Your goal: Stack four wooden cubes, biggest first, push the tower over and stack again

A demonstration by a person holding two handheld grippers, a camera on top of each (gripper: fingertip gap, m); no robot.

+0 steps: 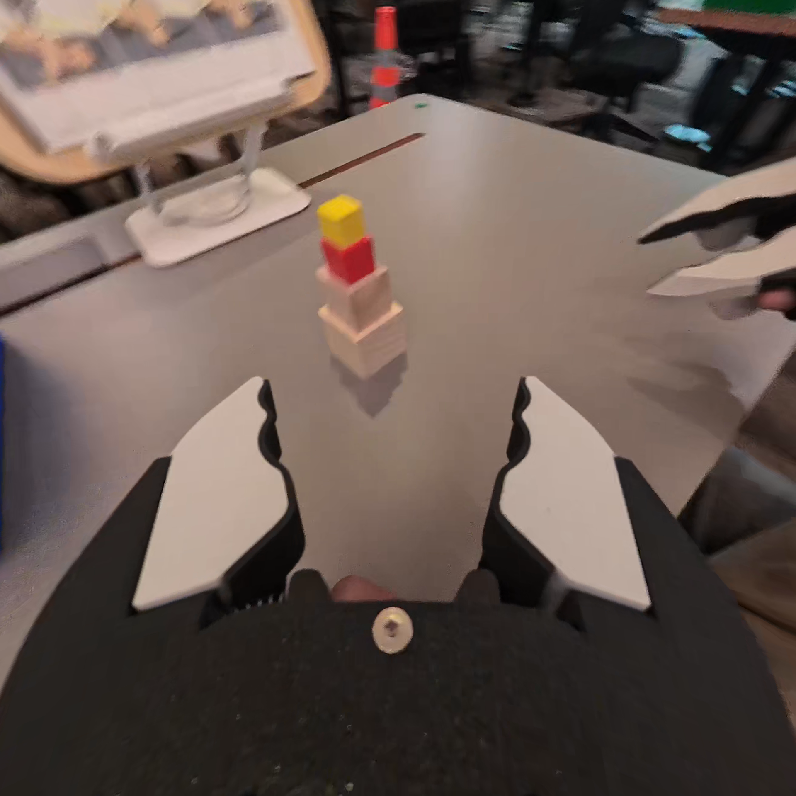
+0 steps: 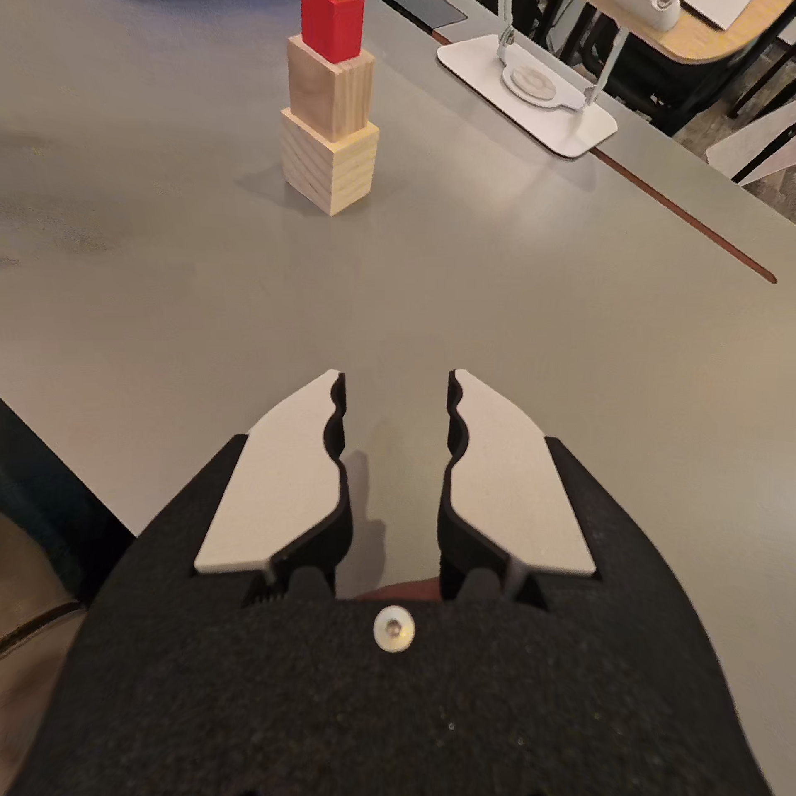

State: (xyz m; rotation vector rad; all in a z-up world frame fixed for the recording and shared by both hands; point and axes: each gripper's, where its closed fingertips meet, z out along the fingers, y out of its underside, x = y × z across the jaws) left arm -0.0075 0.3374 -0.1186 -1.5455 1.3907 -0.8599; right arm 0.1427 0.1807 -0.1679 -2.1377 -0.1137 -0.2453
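Note:
A tower of cubes stands on the grey table [image 1: 517,258]. The big plain wooden cube [image 1: 366,340] is at the bottom, a smaller plain wooden cube [image 1: 355,293] on it, then a red cube [image 1: 349,258], then a yellow cube [image 1: 340,219] on top. In the right wrist view the big cube [image 2: 329,166], the smaller cube [image 2: 329,90] and the red cube [image 2: 331,28] show; the yellow one is cut off. My left gripper [image 1: 394,381] is open and empty, short of the tower. My right gripper [image 2: 396,374] is open and empty, back from the tower; it also shows at the right of the left wrist view [image 1: 646,265].
A white stand with a flat base [image 1: 219,219] holds a tilted board at the table's far left; it also shows in the right wrist view [image 2: 530,94]. A dark slot [image 2: 689,228] runs across the table. An orange cone [image 1: 384,56] stands beyond the table. The table's edge is close on the right [image 1: 732,430].

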